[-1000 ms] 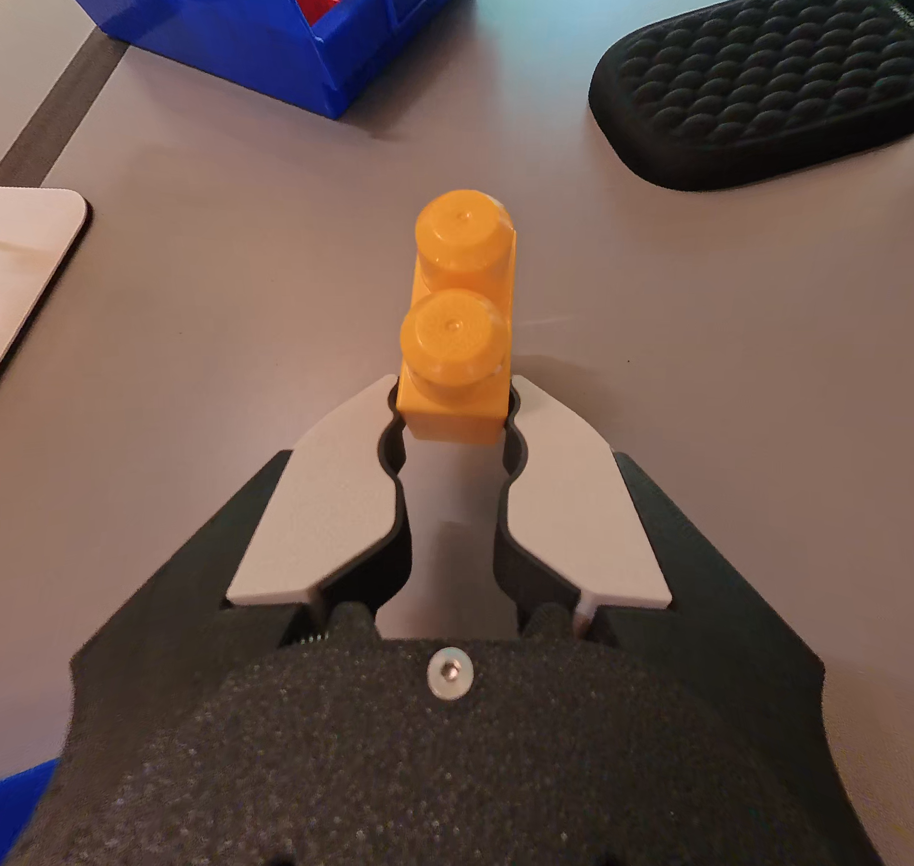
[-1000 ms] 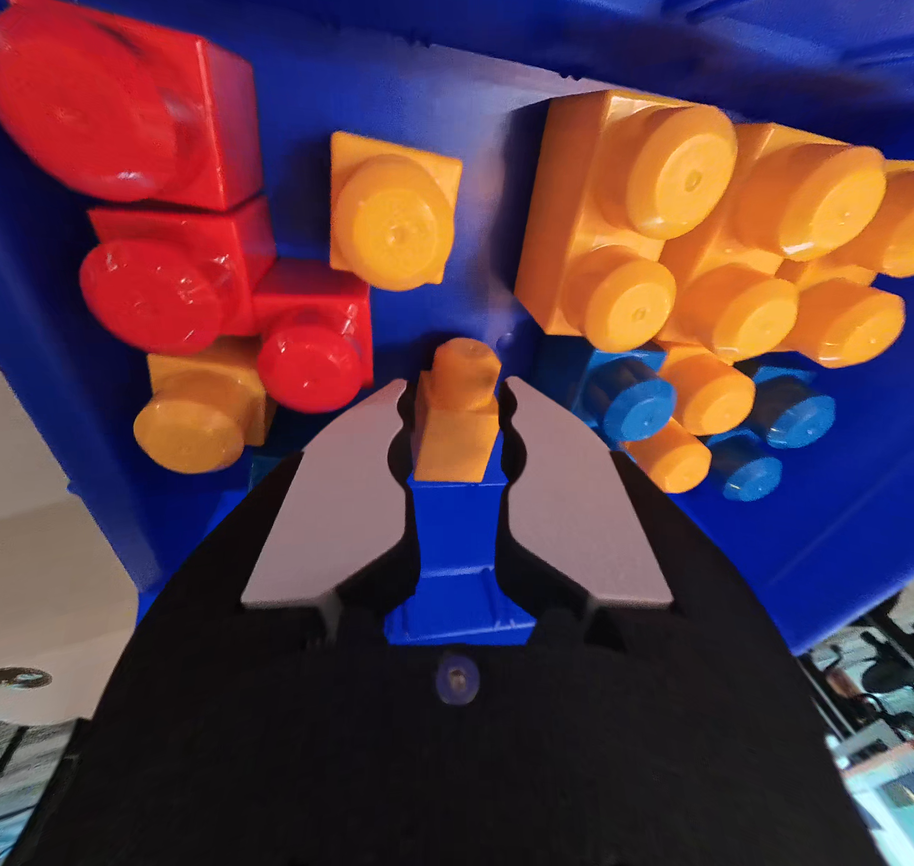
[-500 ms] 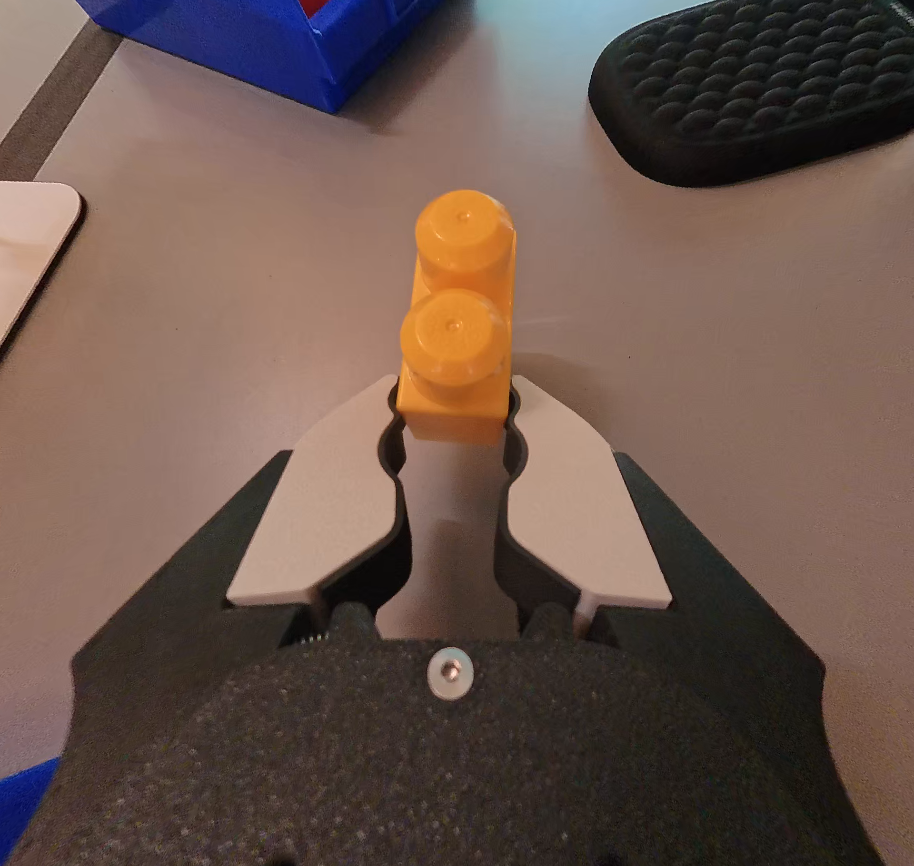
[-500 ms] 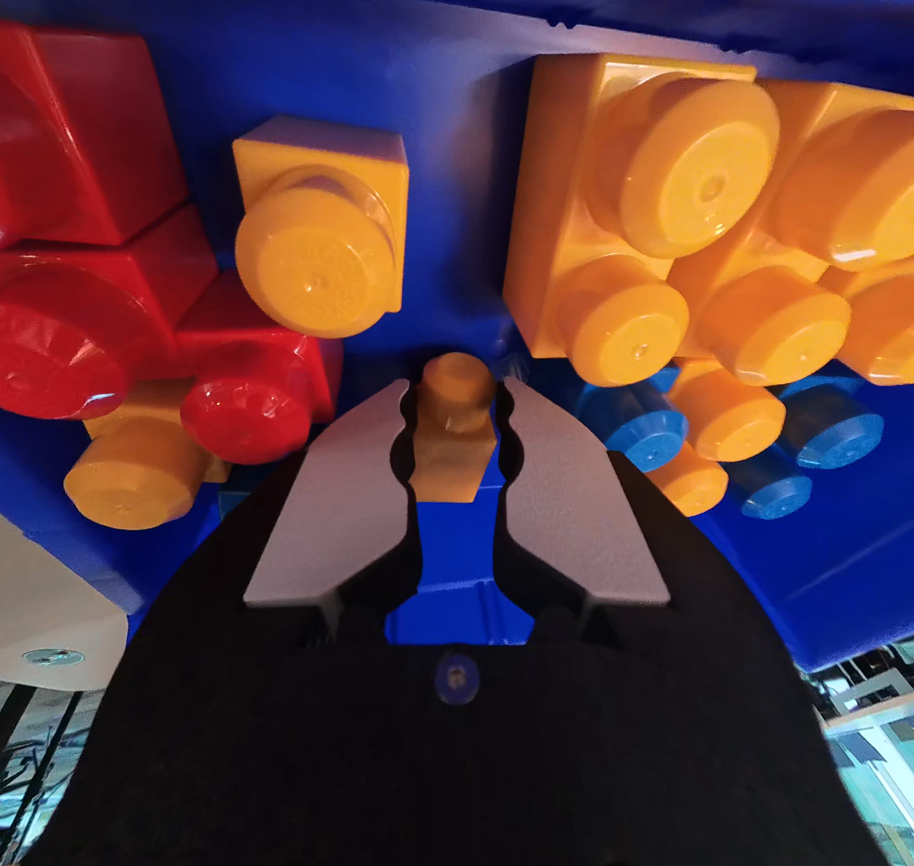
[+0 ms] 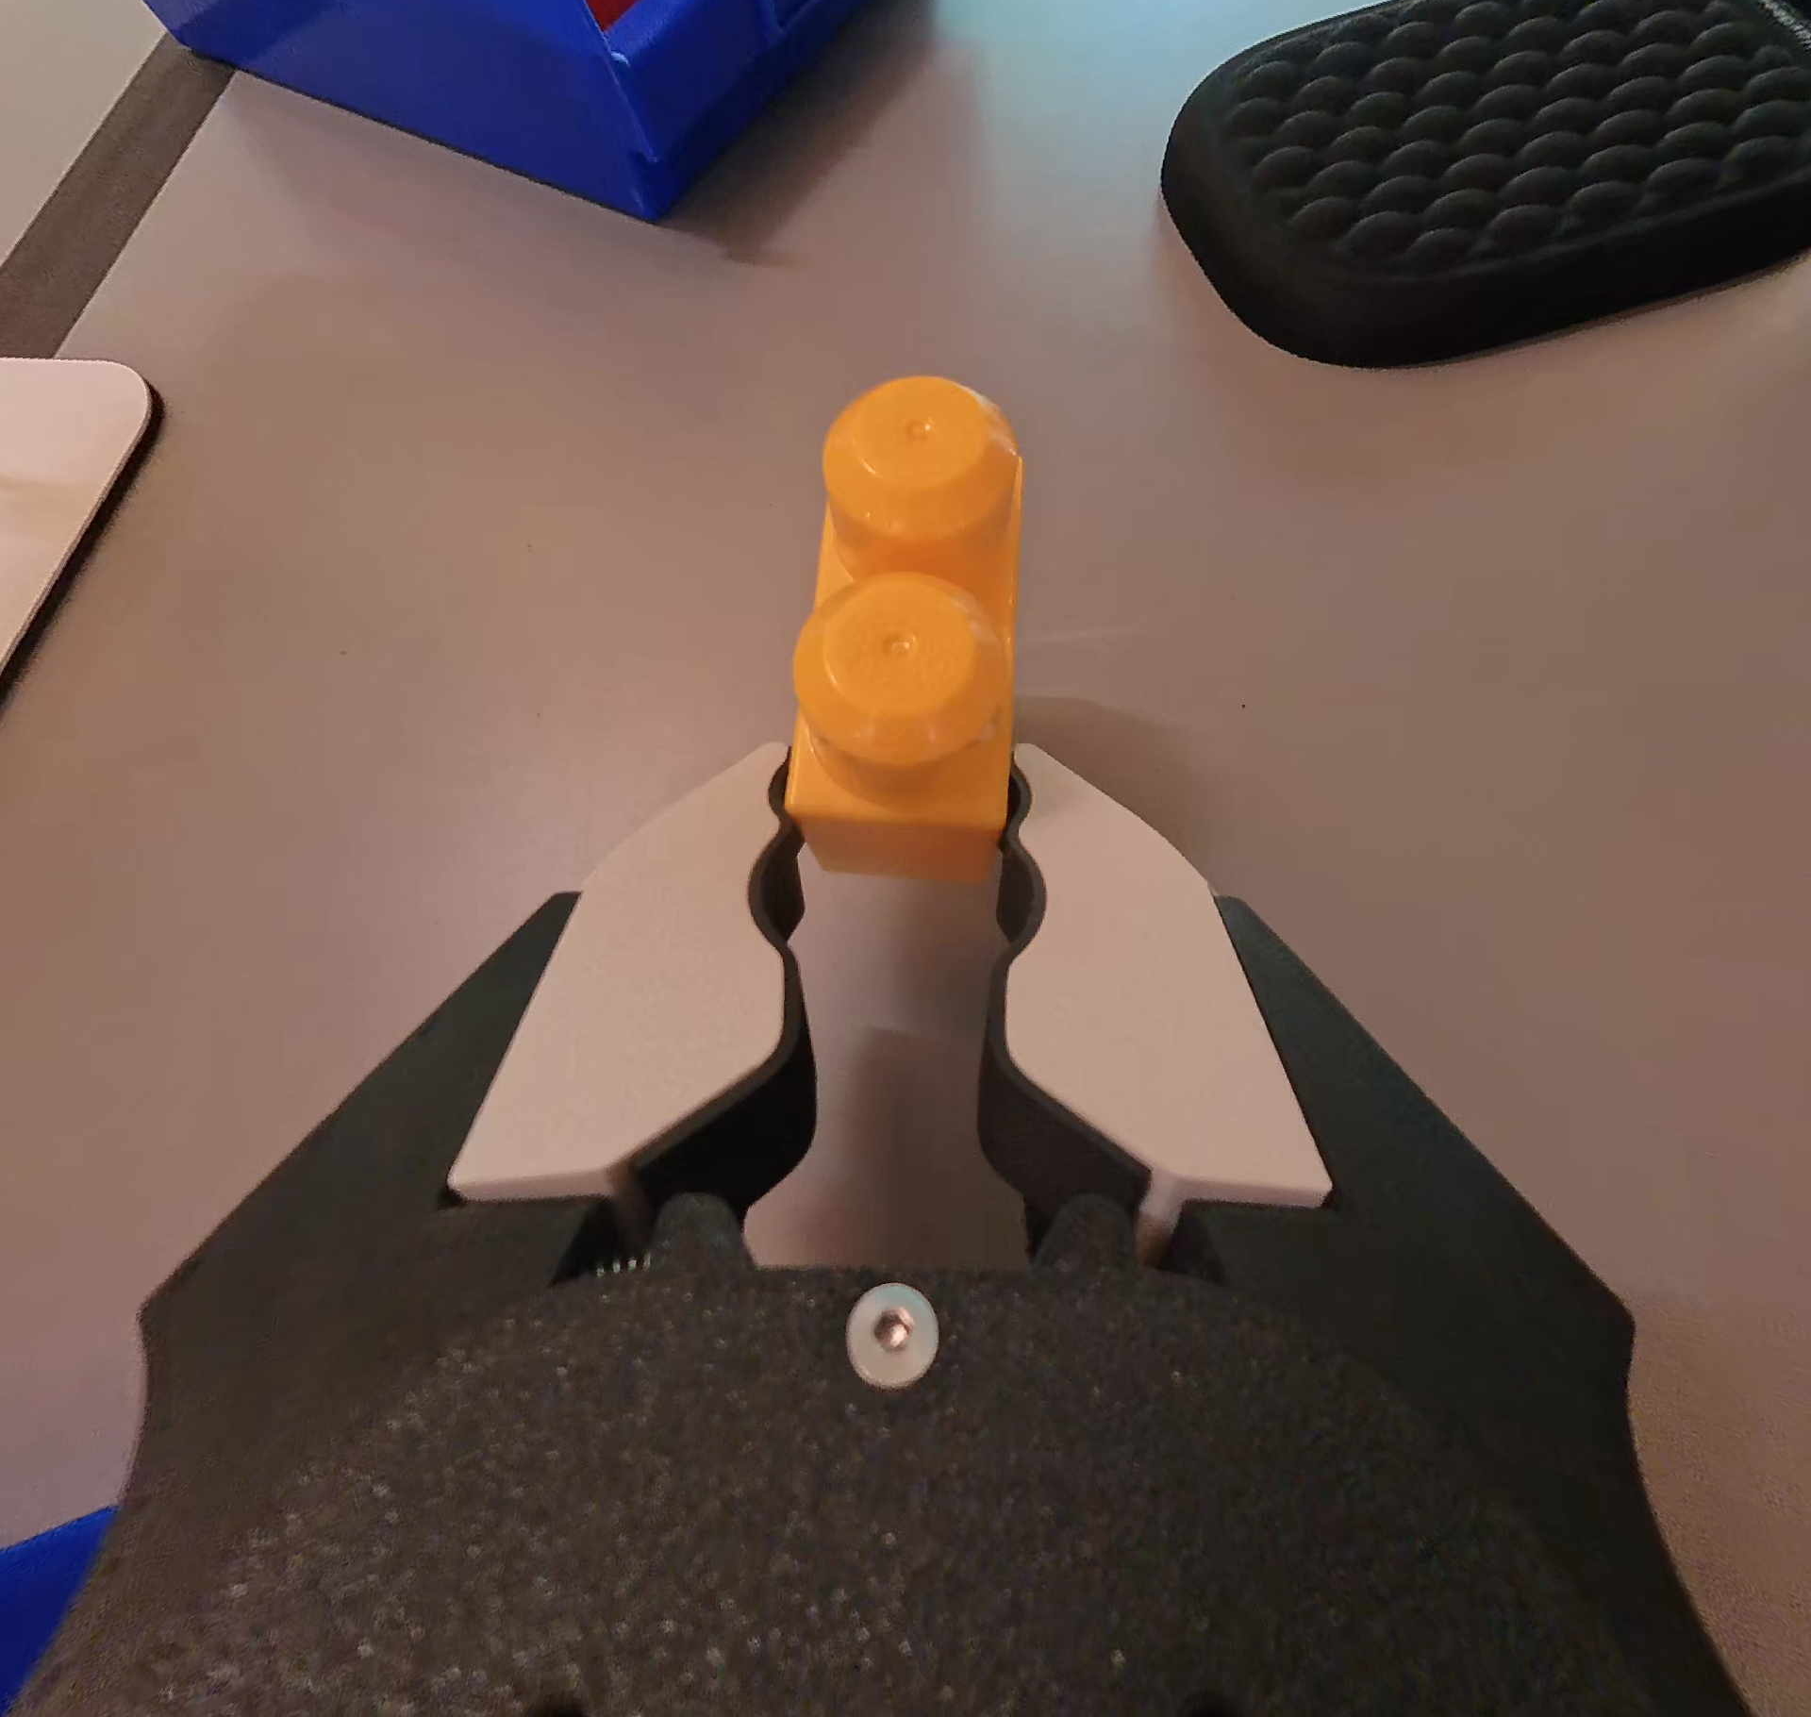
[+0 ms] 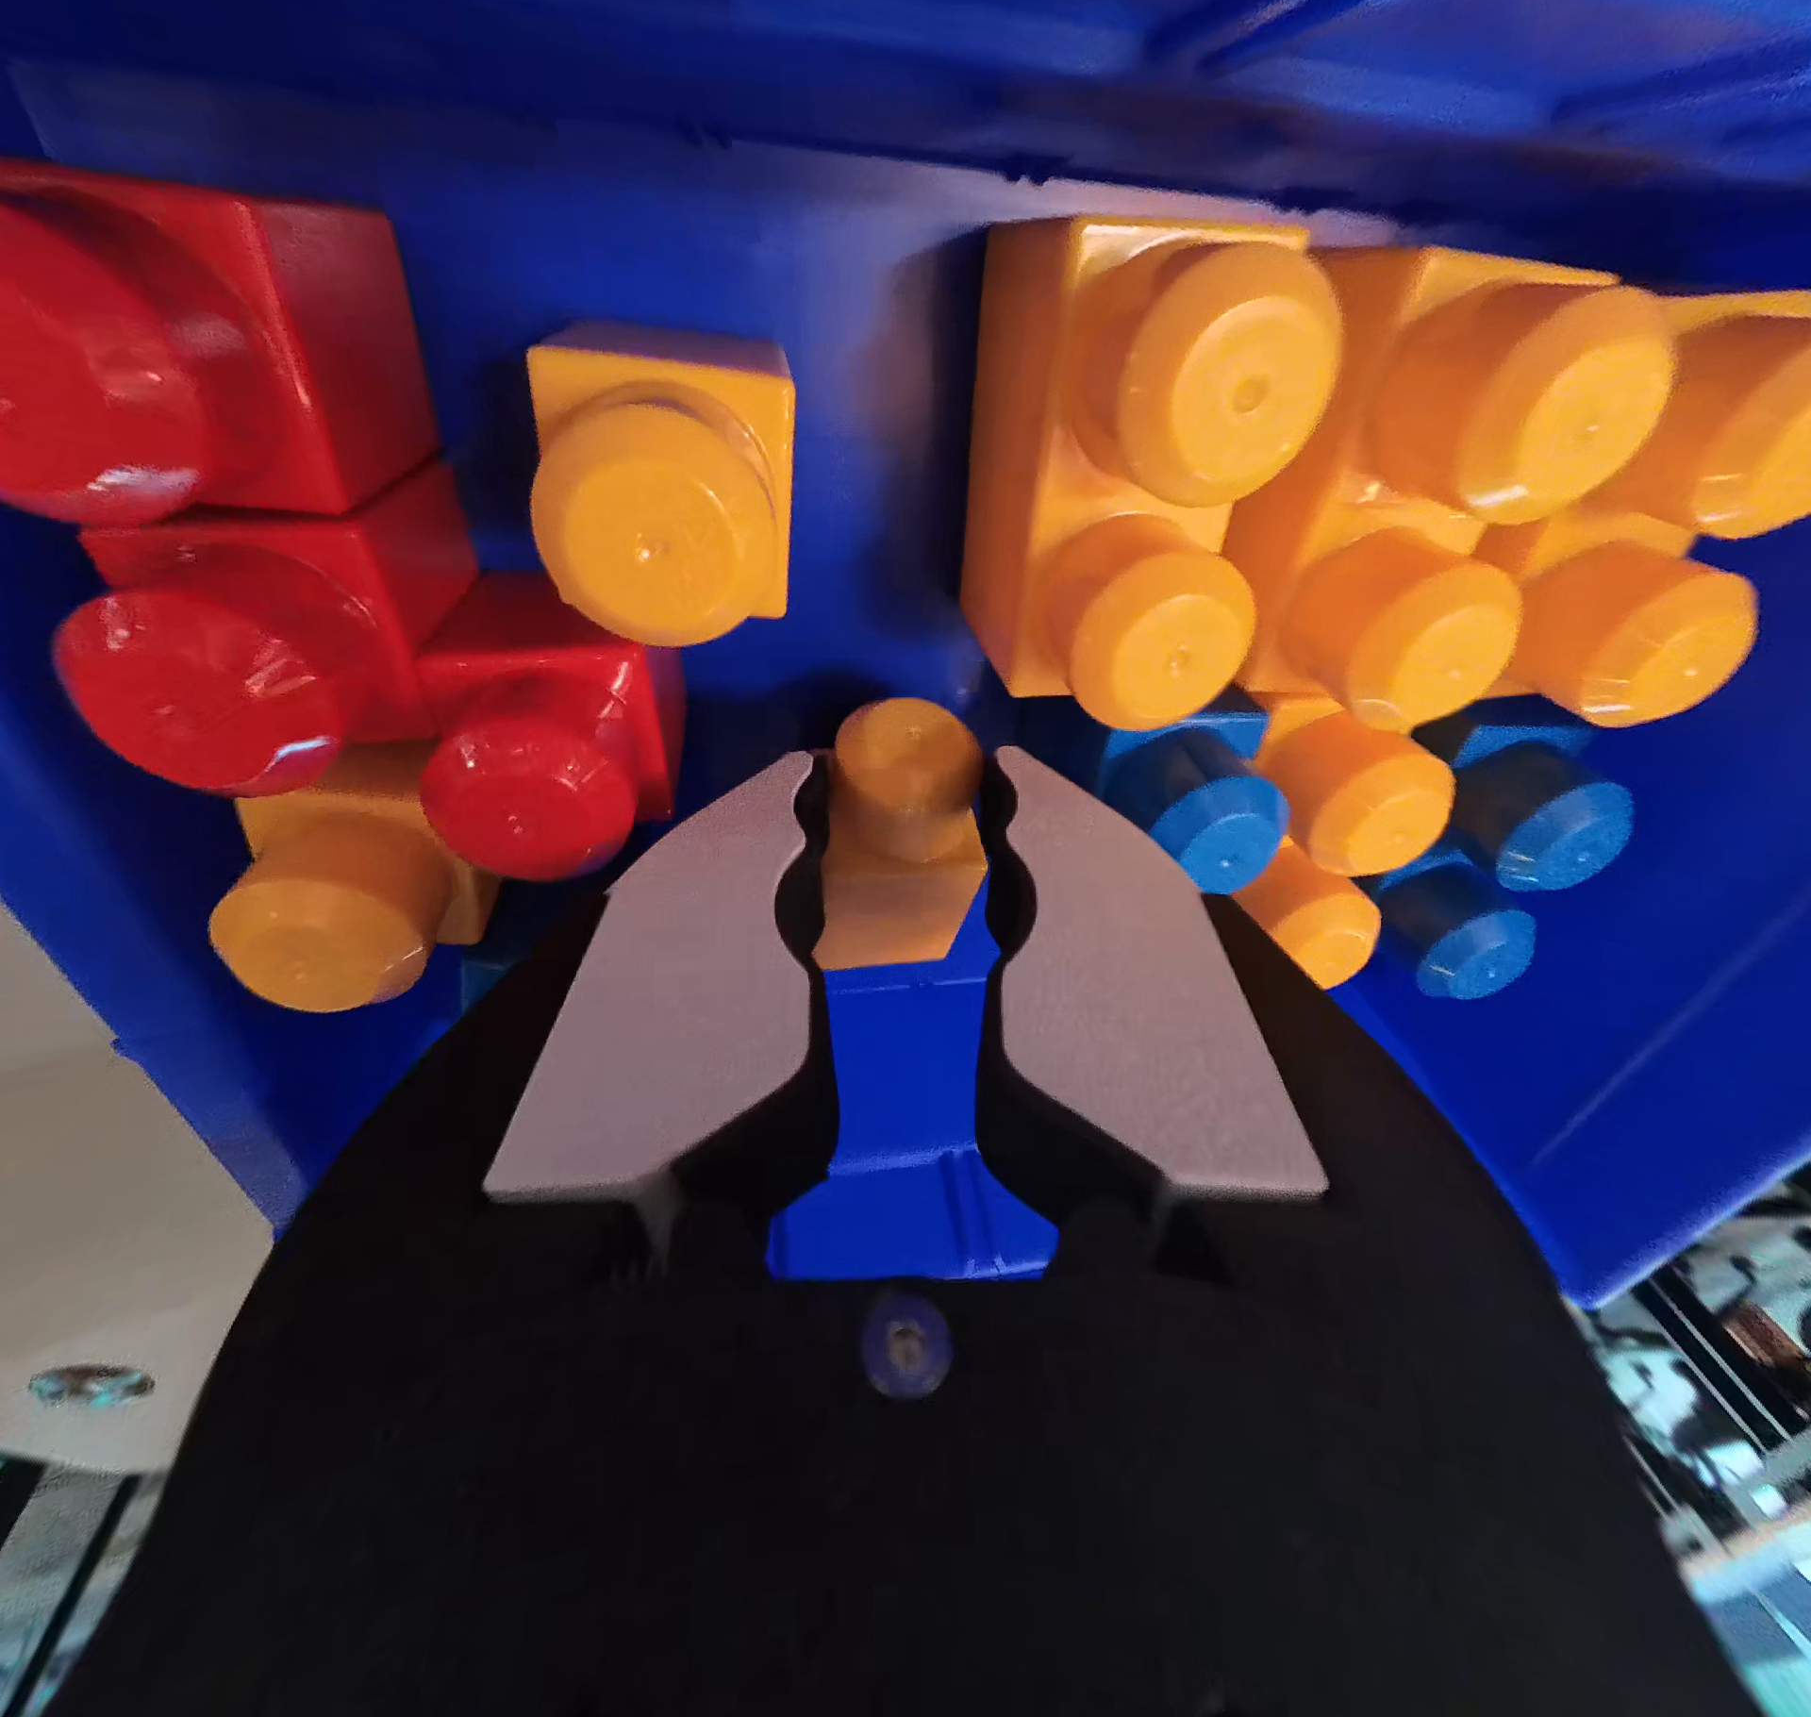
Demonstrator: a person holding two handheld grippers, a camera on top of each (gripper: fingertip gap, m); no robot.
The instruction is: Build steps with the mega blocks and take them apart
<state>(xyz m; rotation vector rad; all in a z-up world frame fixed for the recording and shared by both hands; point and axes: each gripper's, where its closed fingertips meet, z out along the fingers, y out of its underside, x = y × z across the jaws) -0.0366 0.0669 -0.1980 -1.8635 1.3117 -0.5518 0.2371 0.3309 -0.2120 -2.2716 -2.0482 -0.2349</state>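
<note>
Grey tabletop (image 5: 490, 592) carries everything, and your landmark is the blue bin (image 5: 549, 53) at its far left. A black dimpled pad (image 5: 1499, 160) lies well to the right of the bin, apart from it; a pale board (image 5: 59, 474) sits at the table's left edge, nearer you than the bin.

Inside the bin (image 6: 1617, 1033), red blocks (image 6: 245, 592) pile at the left wall, two-stud orange blocks (image 6: 1323, 494) crowd the right, and blue blocks (image 6: 1372, 837) lie under them. A loose single-stud orange block (image 6: 666, 484) sits between the piles.

Your left gripper (image 5: 897, 788) is closed on the near end of a two-stud orange block (image 5: 911, 631), studs up, out on the table nearer you than the bin. It looks low over the surface; contact cannot be told.

Your right gripper (image 6: 902, 788) is inside the bin, closed around a small single-stud orange block (image 6: 906, 847), fingers pressed on its base sides.

Judgement: the build is barely begun and the step in hand is fetching this small block. Lift it straight up out of the bin so the neighbouring red and blue blocks are not dragged along. Keep the stud upright and square to the fingers. Hold the left block steady as the base, then press the small one down onto one stud only, so a step forms.
</note>
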